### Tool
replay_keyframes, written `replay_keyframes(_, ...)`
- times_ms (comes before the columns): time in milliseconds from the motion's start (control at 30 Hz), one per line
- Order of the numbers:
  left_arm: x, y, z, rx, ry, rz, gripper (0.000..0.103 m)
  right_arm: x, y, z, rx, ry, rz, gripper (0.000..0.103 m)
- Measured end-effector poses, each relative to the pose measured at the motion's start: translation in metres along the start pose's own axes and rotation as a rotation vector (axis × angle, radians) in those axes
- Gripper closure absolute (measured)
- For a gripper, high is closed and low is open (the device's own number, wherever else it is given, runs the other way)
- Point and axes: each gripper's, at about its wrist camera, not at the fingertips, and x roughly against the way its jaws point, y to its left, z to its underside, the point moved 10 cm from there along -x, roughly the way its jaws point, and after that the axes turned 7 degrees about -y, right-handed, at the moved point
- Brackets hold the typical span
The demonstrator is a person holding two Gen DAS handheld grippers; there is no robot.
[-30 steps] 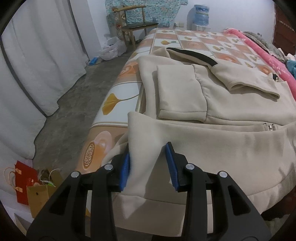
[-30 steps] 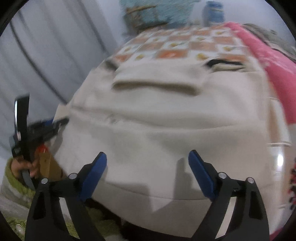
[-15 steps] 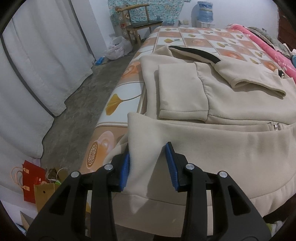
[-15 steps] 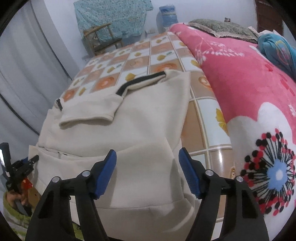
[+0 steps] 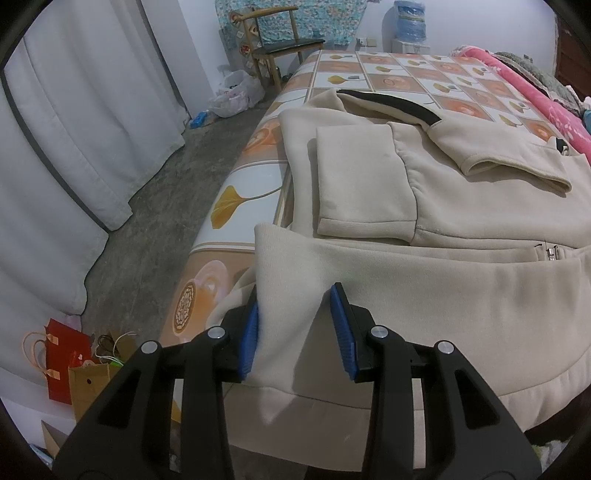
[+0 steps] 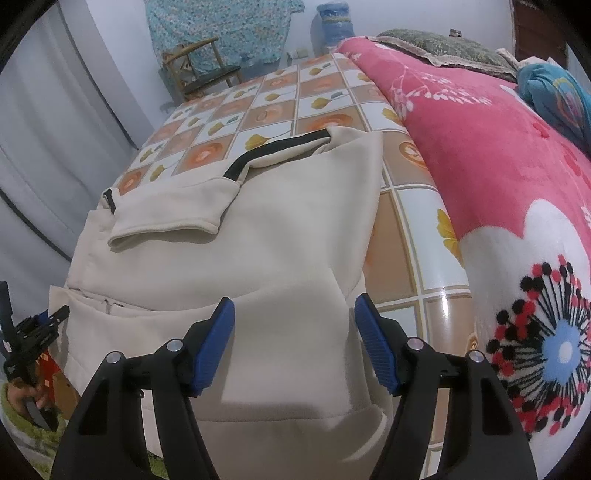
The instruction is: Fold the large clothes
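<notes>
A large cream sweatshirt (image 5: 461, 199) with a black collar band lies on the tiled-pattern bed (image 5: 388, 74), both sleeves folded across its chest. My left gripper (image 5: 295, 332) has its blue pads around the raised left corner of the hem; the jaws stand a hand's width apart with cloth bunched between them. In the right wrist view the sweatshirt (image 6: 258, 229) fills the middle. My right gripper (image 6: 295, 339) is open, its jaws straddling the hem's right part just above the cloth. The left gripper (image 6: 33, 332) shows at the far left.
A pink floral blanket (image 6: 498, 166) covers the bed's right side. A wooden chair (image 5: 284, 40) and a water jug (image 5: 408, 18) stand at the far wall. White curtains (image 5: 74, 129) hang left; paper bags (image 5: 74, 365) sit on the concrete floor.
My right gripper swung right along the hem and narrowed its jaws over the right corner. My left gripper kept its place on the left corner; the view pushed slightly forward.
</notes>
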Motion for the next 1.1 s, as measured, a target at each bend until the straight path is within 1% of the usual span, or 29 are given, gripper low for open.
replay_keyframes(467,0.0,0.0,0.0,0.0,0.0,0.0,0.067,-0.001,0.0,0.006,0.011,0.016,0.003,0.038)
replay_keyframes(500,0.0,0.0,0.0,0.0,0.0,0.0,0.067,0.0,0.0,0.006,0.008,0.017,0.004,0.041)
replay_keyframes(567,0.0,0.0,0.0,0.0,-0.001,0.0,0.067,0.001,-0.001,0.009,0.007,0.02,0.012,0.043)
replay_keyframes(633,0.0,0.0,0.0,-0.002,-0.001,0.0,0.067,0.003,-0.002,0.01,0.007,0.021,0.017,0.048)
replay_keyframes(767,0.0,0.001,0.0,0.001,-0.003,0.004,0.067,0.005,-0.003,0.011,0.016,0.022,0.024,0.049)
replay_keyframes(967,0.0,0.003,0.0,0.007,-0.008,0.015,0.066,-0.003,-0.003,0.009,0.031,0.025,0.049,0.049)
replay_keyframes(1100,0.0,0.002,0.0,0.0,-0.008,0.018,0.066,-0.004,-0.005,0.011,0.051,0.024,0.08,0.056)
